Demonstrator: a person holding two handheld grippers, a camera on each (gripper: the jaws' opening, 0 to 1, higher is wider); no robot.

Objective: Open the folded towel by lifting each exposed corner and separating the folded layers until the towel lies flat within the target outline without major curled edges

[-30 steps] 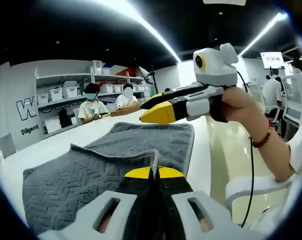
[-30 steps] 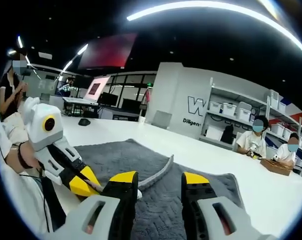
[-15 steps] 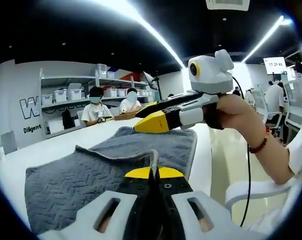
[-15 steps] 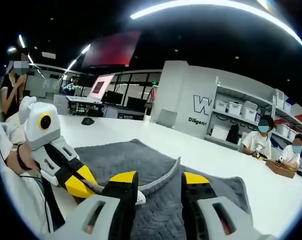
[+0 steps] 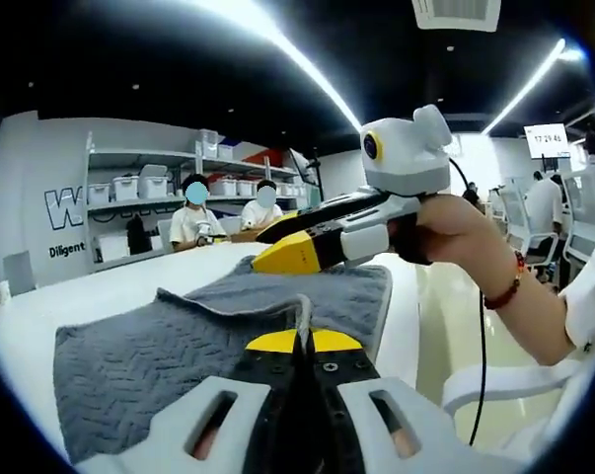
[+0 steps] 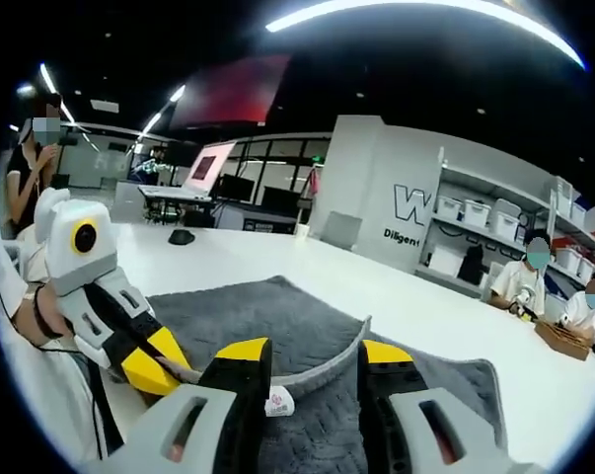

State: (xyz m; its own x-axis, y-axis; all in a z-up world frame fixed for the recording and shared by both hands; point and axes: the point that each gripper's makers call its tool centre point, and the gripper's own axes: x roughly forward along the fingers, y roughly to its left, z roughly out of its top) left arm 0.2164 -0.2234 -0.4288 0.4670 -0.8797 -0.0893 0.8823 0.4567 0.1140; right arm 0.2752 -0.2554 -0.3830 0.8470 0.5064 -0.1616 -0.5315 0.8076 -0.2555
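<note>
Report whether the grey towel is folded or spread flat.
Still partly folded: the grey towel has one layer lifted, its edge pinched in the shut left gripper above the white table.

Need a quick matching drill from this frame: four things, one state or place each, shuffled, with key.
Things:
1. left gripper
2. right gripper
3. towel
4. storage bins

States or places:
A. on wall shelves behind the seated people
B. grey, spread on the white table, one edge lifted
C. fingers pressed together on the towel's edge
D. fingers apart, above the towel

Pairs: 1-C, 2-D, 3-B, 4-A
</note>
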